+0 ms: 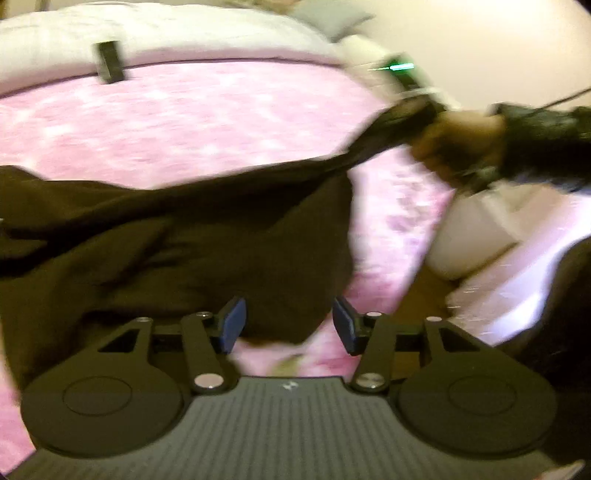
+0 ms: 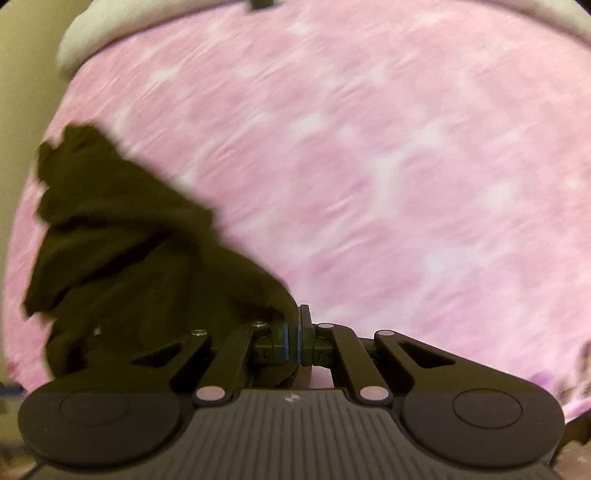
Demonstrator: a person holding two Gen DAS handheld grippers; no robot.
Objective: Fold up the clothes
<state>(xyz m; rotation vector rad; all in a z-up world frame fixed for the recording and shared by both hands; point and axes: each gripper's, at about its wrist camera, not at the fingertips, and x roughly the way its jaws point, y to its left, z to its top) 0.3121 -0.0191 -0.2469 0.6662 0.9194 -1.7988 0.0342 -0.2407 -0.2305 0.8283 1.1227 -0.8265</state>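
— Left wrist view?
— Left tongs (image 1: pixel 289 325) spread wide, nothing between the pads, hovering over the near edge of a dark garment (image 1: pixel 166 240) lying on the pink bed (image 1: pixel 203 118). One corner pulled up toward the right.
— Right wrist view?
— Right tongs (image 2: pixel 299 334) clenched on the garment (image 2: pixel 122 251), cloth trailing left across the bed (image 2: pixel 388 166).

The garment (image 1: pixel 177 240) is plain dark brown, with no print on it. The blanket (image 1: pixel 221 118) under it is pink, mottled with paler whitish patches. Both grippers are black with blue pads (image 1: pixel 232 325), and the pillow (image 1: pixel 184 33) is white.
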